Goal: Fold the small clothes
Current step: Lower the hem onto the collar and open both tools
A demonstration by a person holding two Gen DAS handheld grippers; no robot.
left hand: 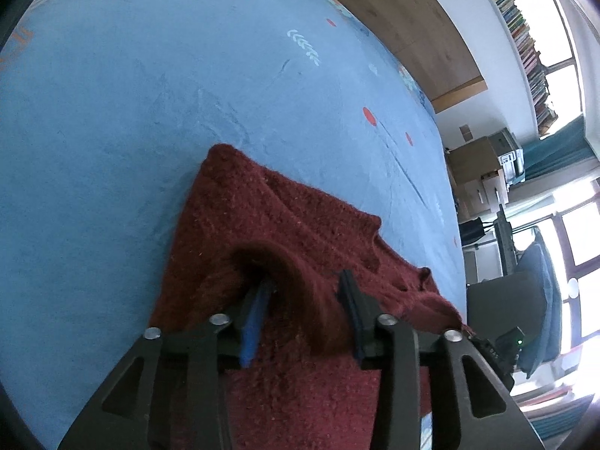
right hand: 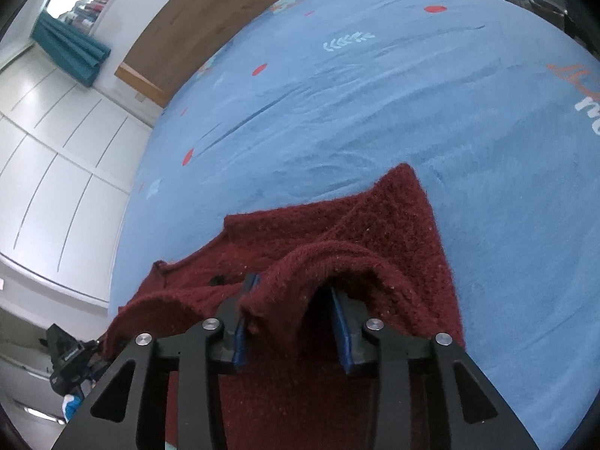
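Note:
A dark red knitted garment (left hand: pixel 262 217) lies on the blue bed sheet (left hand: pixel 112 112). My left gripper (left hand: pixel 307 288) has its jaws wide apart with a raised fold of the knit draped between and over them; its left finger is partly tucked under the fold. In the right wrist view the same garment (right hand: pixel 375 217) lies on the sheet (right hand: pixel 412 93). My right gripper (right hand: pixel 292 292) is likewise wide open, with a hump of knit lying over and between its blue-padded fingers. Neither gripper pinches the cloth.
A wooden headboard (left hand: pixel 412 18) borders the bed's far side. Cardboard boxes (left hand: pixel 480 172) and bookshelves (left hand: pixel 525 37) stand beyond the bed edge. White wardrobe doors (right hand: pixel 56 150) and a teal curtain (right hand: pixel 71 48) lie off the bed's left edge.

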